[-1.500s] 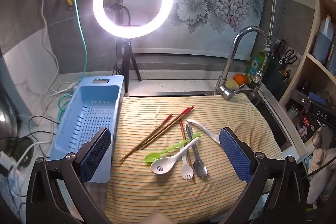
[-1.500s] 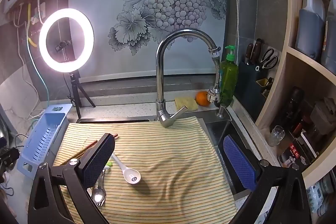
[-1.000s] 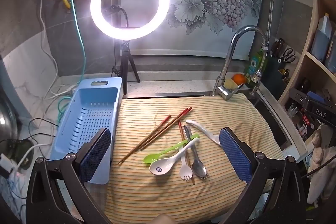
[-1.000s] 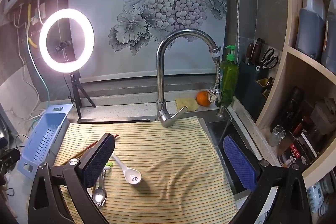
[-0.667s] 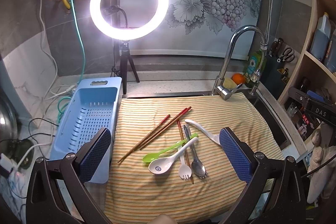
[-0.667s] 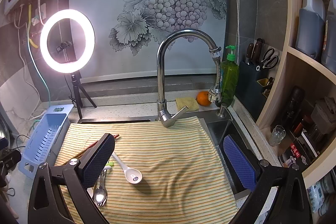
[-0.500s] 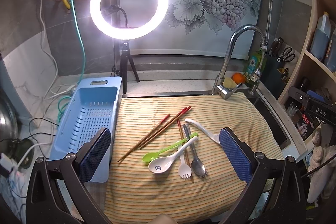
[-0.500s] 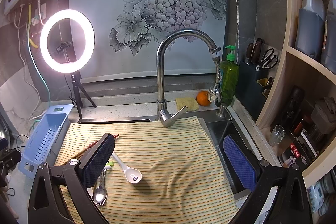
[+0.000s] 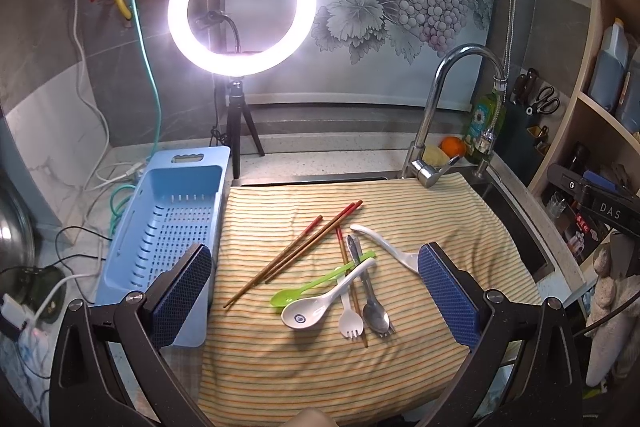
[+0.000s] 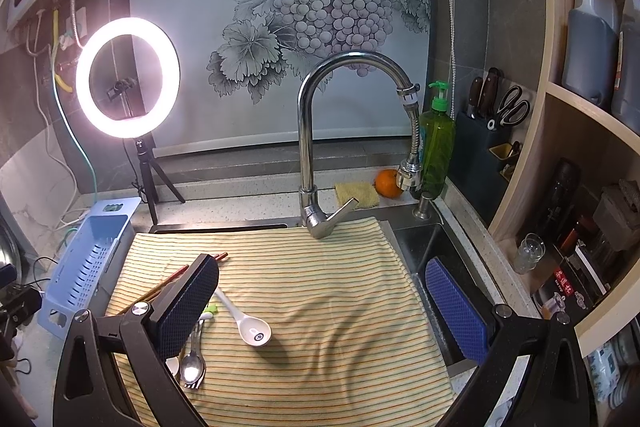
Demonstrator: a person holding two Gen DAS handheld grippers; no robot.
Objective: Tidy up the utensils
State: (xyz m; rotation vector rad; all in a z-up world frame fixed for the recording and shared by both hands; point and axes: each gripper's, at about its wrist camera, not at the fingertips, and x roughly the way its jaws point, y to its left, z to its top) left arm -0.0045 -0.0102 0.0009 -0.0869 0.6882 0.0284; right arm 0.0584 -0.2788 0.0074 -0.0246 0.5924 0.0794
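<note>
Both the left tongs point(image 9: 314, 291) and right tongs point(image 10: 322, 307) gape wide, empty, above the striped cloth point(image 9: 400, 367); chopsticks point(image 9: 304, 247), spoons and forks lie heaped beside the blue basket point(image 9: 160, 227).

The left gripper point(image 9: 314, 293) has its two fingers point(image 9: 182, 293) spread wide apart, with nothing between the blue pads. The right gripper point(image 10: 322, 309) is in the same state: fingers point(image 10: 454, 309) far from each other, gripping nothing (the gap is free in both views). Both grippers point forward and slightly down. A small part of skin point(image 9: 310, 419) shows at the bottom edge of the left wrist view.
</note>
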